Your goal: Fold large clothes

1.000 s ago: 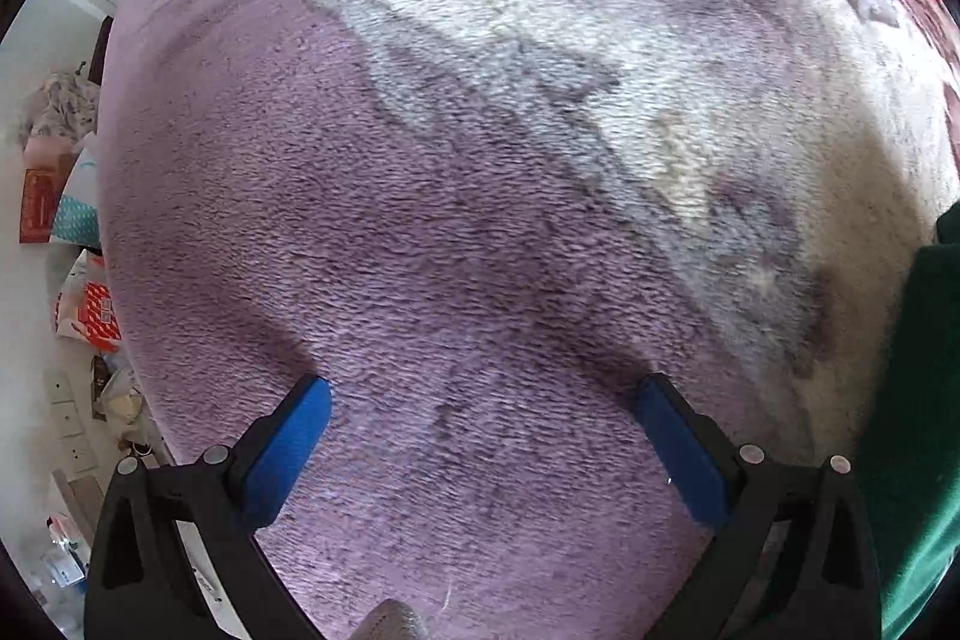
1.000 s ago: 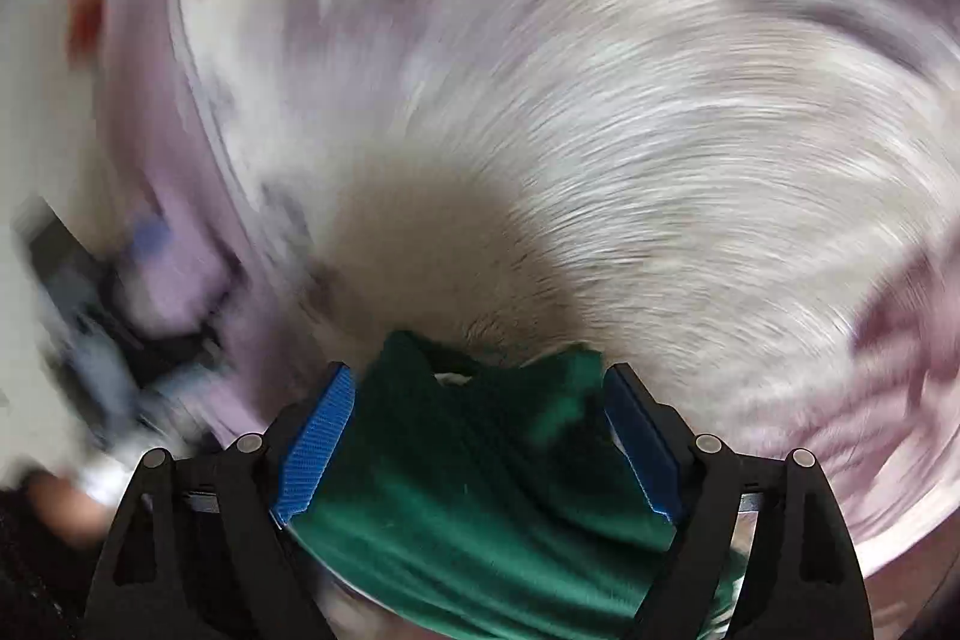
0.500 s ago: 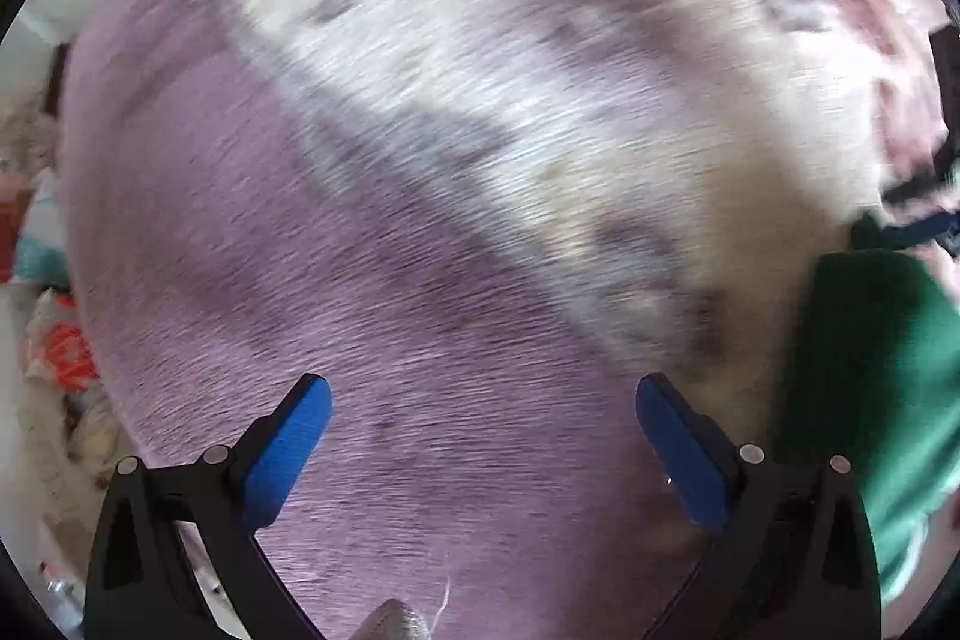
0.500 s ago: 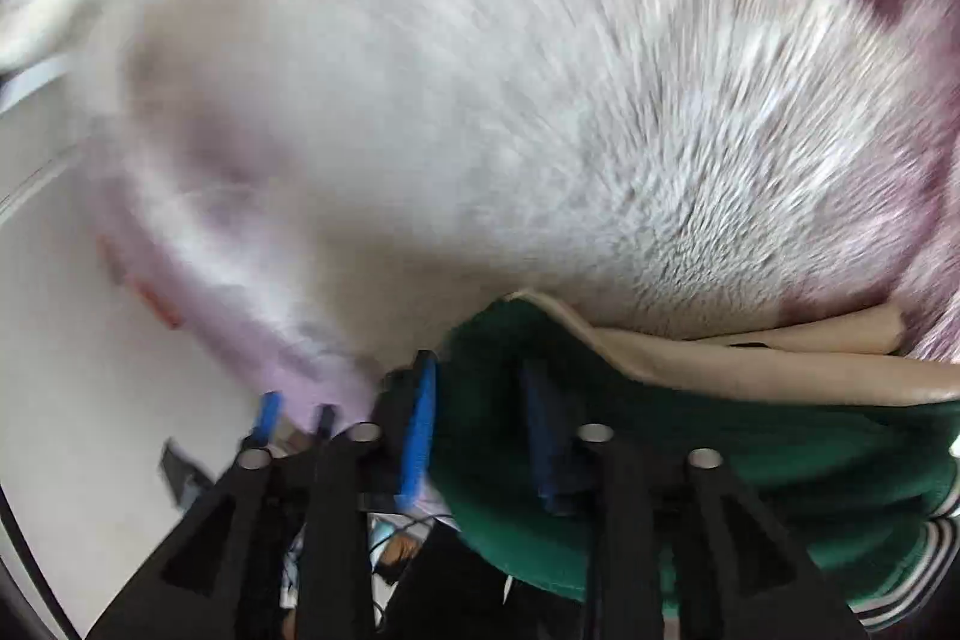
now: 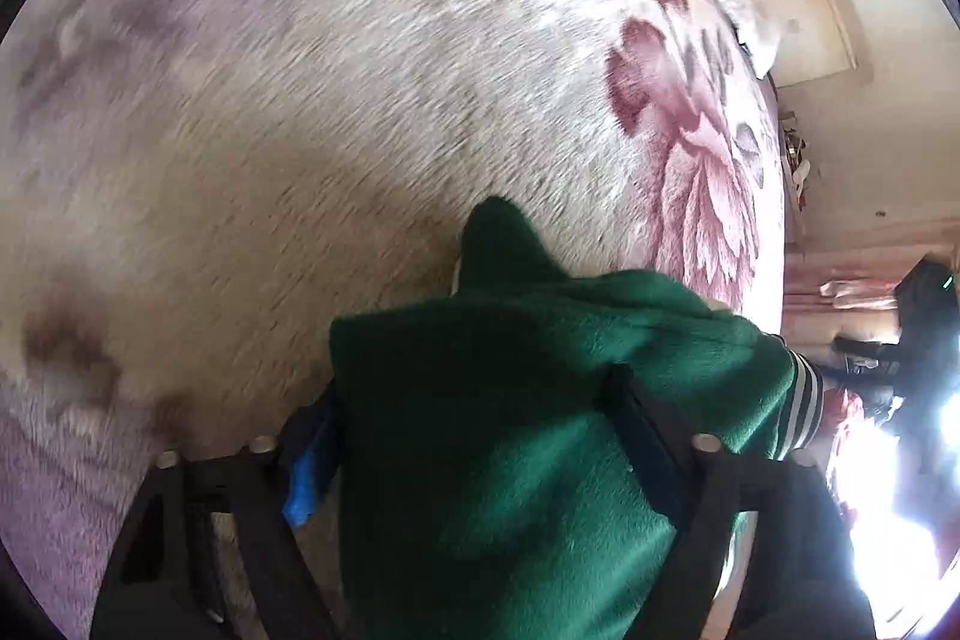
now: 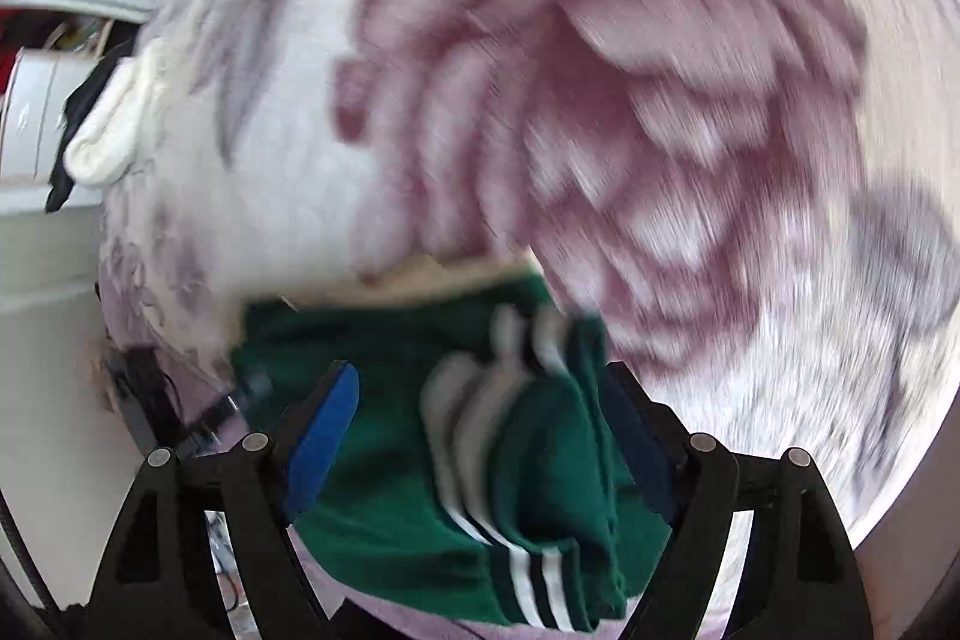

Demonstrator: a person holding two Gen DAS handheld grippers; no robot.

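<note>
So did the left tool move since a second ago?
Yes. The left tool swung off the plain purple edge of the blanket toward the green garment, which now fills the gap between its closing fingers; before it sat at the picture's right edge.

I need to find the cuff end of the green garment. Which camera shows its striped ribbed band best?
The right wrist view: the striped band runs between the right gripper's blue fingers, across the green garment, though blurred. The left wrist view shows only a short strip of it at the garment's right edge.
</note>
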